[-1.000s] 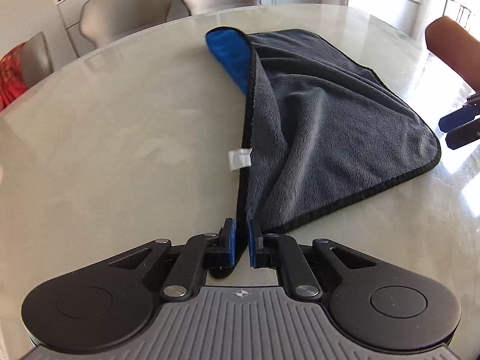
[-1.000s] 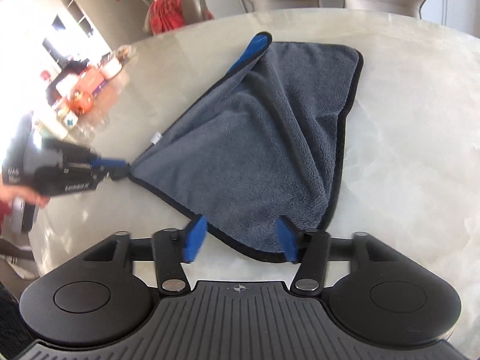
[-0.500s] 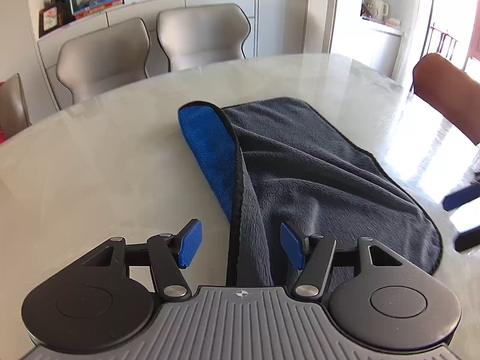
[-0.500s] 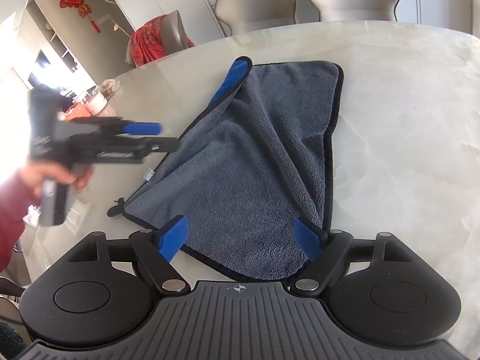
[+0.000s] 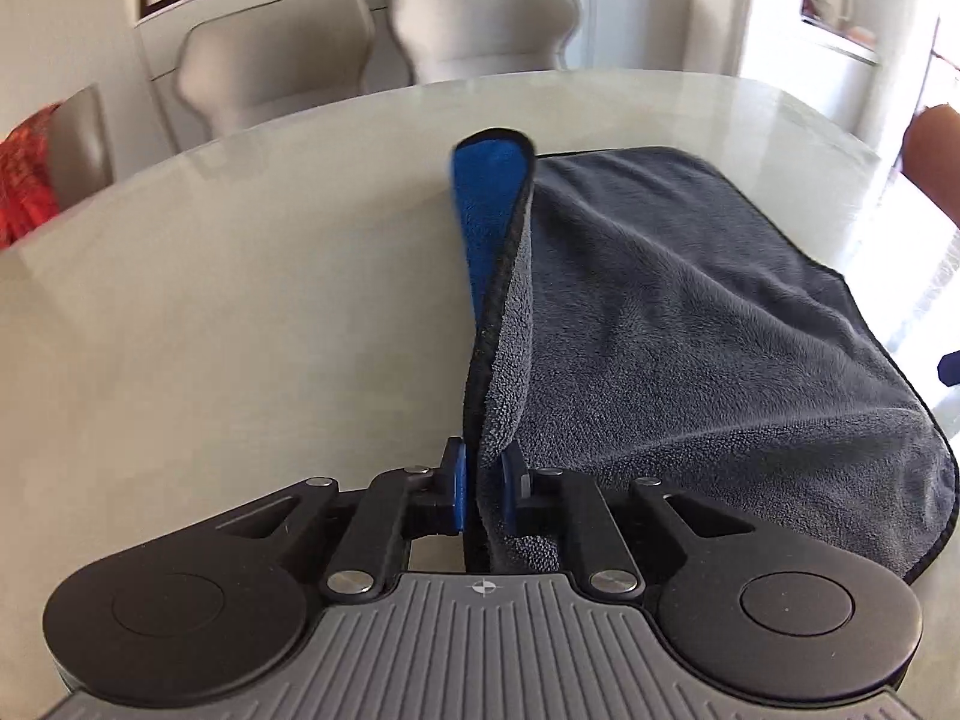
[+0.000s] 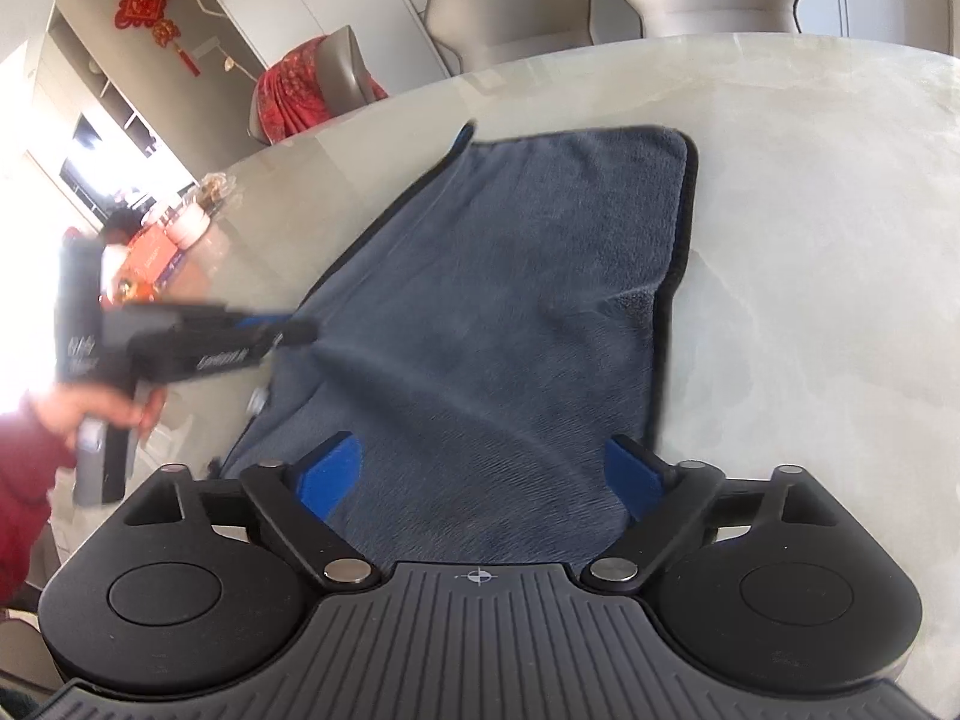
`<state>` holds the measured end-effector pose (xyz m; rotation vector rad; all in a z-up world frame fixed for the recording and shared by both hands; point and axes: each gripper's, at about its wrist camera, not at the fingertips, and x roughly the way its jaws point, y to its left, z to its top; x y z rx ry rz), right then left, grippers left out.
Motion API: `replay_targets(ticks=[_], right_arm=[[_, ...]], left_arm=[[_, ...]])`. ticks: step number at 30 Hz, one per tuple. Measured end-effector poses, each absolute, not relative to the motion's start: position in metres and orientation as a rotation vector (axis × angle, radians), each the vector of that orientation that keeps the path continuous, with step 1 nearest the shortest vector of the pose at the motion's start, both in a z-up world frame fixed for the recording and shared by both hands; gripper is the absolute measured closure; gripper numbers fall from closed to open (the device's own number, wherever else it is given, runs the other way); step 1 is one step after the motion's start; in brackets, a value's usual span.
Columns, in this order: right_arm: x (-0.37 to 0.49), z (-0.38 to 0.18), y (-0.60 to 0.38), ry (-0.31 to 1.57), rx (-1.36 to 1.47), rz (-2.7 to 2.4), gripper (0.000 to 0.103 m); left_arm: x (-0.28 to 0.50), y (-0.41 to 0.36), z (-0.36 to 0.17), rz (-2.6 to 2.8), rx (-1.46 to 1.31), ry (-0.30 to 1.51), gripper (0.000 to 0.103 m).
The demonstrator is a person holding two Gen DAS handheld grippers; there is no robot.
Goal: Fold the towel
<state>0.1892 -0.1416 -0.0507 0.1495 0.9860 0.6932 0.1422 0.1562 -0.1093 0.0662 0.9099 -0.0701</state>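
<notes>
A grey towel [image 5: 690, 324] with a blue underside and black trim lies partly folded on the pale table [image 5: 240, 330]. My left gripper [image 5: 482, 489] is shut on the towel's left edge, which rises from the table as a ridge showing blue. In the right wrist view the towel [image 6: 510, 300] spreads in front of my right gripper [image 6: 480, 480], which is open with its pads over the near edge. The left gripper [image 6: 294, 330] shows there, blurred, pinching the towel's left side.
Beige chairs [image 5: 384, 36] stand behind the table's far edge. A chair with red cloth [image 6: 300, 96] stands at the back left. Small items [image 6: 162, 240] sit on the table's far left side. Bare marble [image 6: 810, 240] lies right of the towel.
My left gripper opened half a second ago and has now shut again on the towel's left edge farther along. My right gripper has opened wider and moved over the towel.
</notes>
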Motion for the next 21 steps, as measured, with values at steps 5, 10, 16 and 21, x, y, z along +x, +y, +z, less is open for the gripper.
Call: replay_targets(ticks=[5, 10, 16, 21], right_arm=[[0.215, -0.050, -0.135, 0.956, 0.199, 0.705, 0.005], [0.243, -0.047, -0.118, 0.876, 0.174, 0.726, 0.005], [0.300, -0.050, -0.094, 0.787, 0.146, 0.700, 0.009], [0.342, -0.063, -0.080, 0.809, 0.092, 0.691, 0.070]], left_arm=[[0.124, 0.171, -0.108, 0.010, 0.065, 0.916, 0.049], [0.129, 0.172, -0.089, 0.041, 0.057, 0.844, 0.043], [0.171, 0.141, -0.065, -0.217, 0.027, 0.686, 0.040], [0.220, 0.117, -0.085, -0.374, 0.020, 0.686, 0.040]])
